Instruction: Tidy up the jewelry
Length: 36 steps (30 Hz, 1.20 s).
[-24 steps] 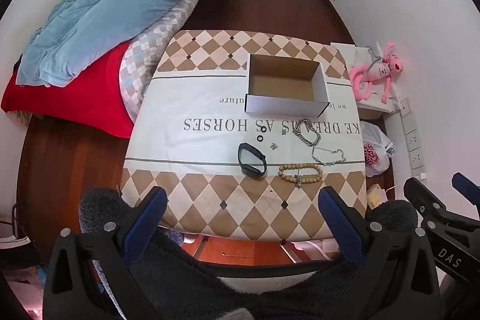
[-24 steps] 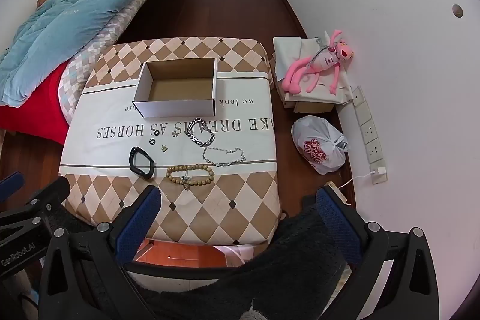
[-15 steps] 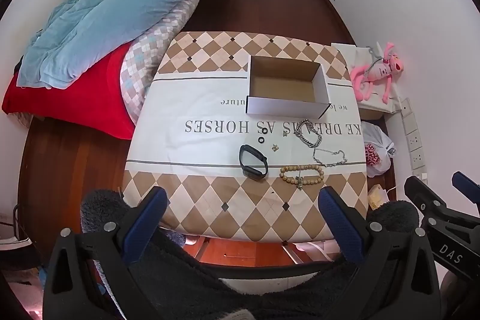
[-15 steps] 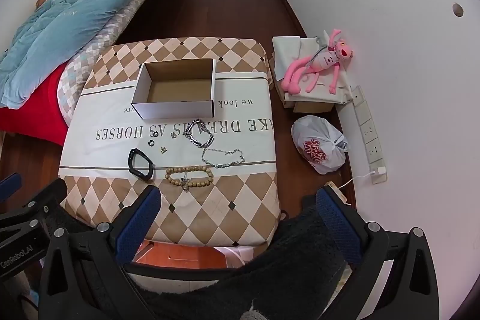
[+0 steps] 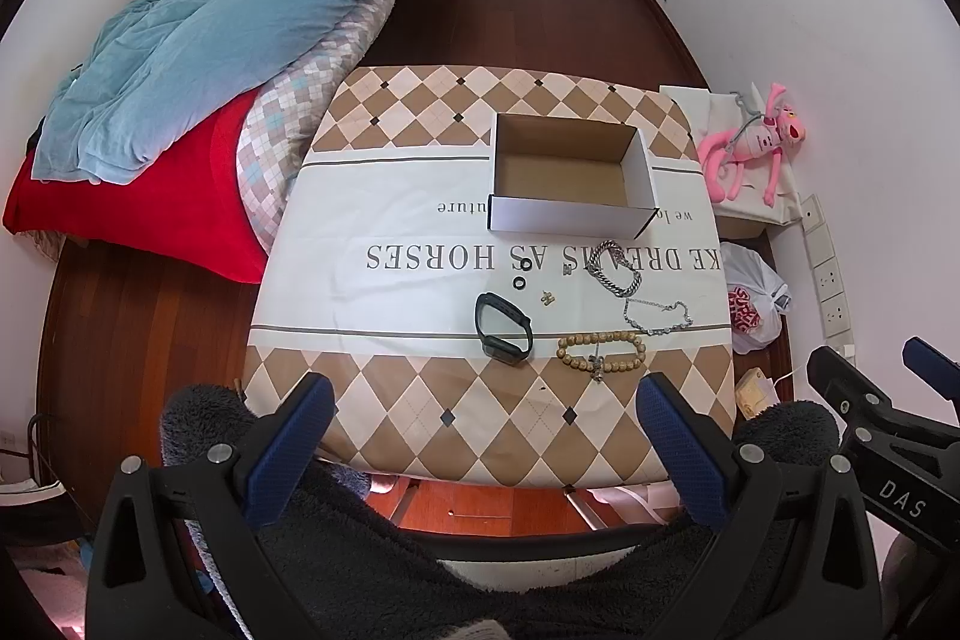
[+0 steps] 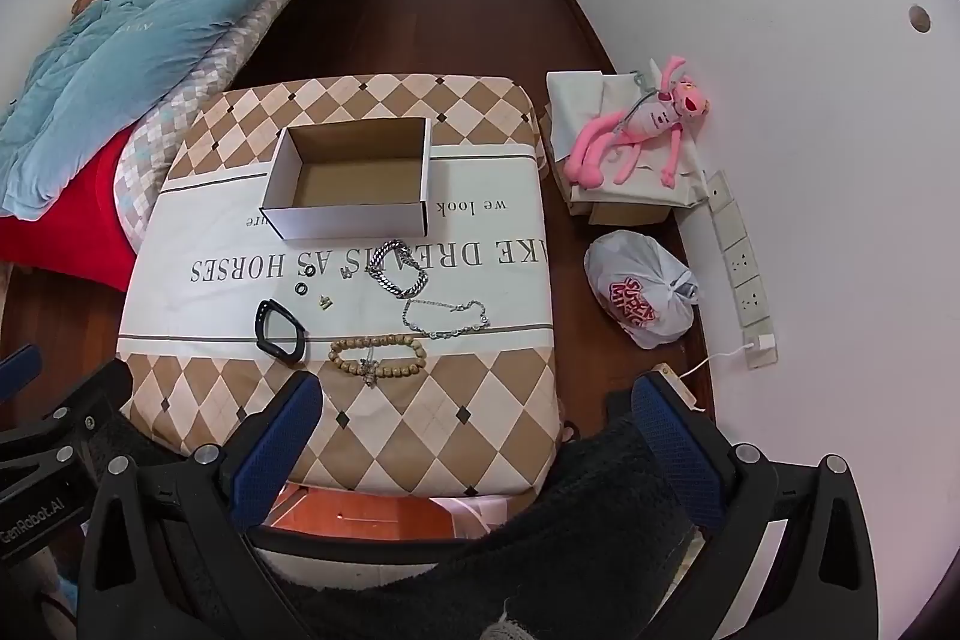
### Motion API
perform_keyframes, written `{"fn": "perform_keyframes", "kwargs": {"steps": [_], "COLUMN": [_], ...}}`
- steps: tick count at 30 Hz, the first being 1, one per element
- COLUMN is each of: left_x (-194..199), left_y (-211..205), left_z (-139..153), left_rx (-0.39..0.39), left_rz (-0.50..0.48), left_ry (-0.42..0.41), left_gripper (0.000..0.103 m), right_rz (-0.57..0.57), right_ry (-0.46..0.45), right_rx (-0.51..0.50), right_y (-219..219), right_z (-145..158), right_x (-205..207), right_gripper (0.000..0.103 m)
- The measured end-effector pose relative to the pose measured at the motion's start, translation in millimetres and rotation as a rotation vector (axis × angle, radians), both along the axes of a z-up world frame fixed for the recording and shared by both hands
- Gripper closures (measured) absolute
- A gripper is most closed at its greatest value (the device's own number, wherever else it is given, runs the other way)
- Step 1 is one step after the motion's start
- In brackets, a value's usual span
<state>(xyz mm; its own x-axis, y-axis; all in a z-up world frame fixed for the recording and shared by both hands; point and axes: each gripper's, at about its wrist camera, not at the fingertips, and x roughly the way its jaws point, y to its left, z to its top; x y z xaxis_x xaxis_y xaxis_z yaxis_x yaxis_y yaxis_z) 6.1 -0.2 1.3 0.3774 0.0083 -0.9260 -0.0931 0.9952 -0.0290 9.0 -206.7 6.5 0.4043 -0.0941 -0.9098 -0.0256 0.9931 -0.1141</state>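
Overhead, both tongs hang released near the tabletop's (image 5: 420, 418) front edge, left tongs (image 5: 480, 430) beside right tongs (image 6: 474, 430). Ahead lie a bead bracelet (image 5: 602, 347), black band (image 5: 503, 327) and silver chains (image 6: 399, 268), all short of the open box (image 5: 570, 178). A bed (image 5: 210, 40) flanks the left side.

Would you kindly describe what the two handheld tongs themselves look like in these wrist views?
Both are alike. The left tongs have a black angular frame with silver screws and two fingers faced with dark-blue textured pads. The right tongs match them. Seen from the left view, the right tongs carry white "DAS" lettering; seen from the right view, the left tongs read "GenRobot.AI". Dark fuzzy fabric lies beneath each.
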Motion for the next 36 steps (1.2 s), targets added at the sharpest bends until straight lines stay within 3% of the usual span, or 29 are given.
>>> {"fn": "perform_keyframes", "kwargs": {"steps": [36], "left_x": [5], "left_y": [-3], "left_z": [12], "left_rx": [0.004], "left_rz": [-0.003], "left_ry": [-0.031], "left_gripper": [0.0], "right_rz": [-0.002], "right_ry": [-0.015], "right_rx": [0.002], "right_y": [0], "right_z": [6], "right_x": [8], "right_gripper": [0.0]}}
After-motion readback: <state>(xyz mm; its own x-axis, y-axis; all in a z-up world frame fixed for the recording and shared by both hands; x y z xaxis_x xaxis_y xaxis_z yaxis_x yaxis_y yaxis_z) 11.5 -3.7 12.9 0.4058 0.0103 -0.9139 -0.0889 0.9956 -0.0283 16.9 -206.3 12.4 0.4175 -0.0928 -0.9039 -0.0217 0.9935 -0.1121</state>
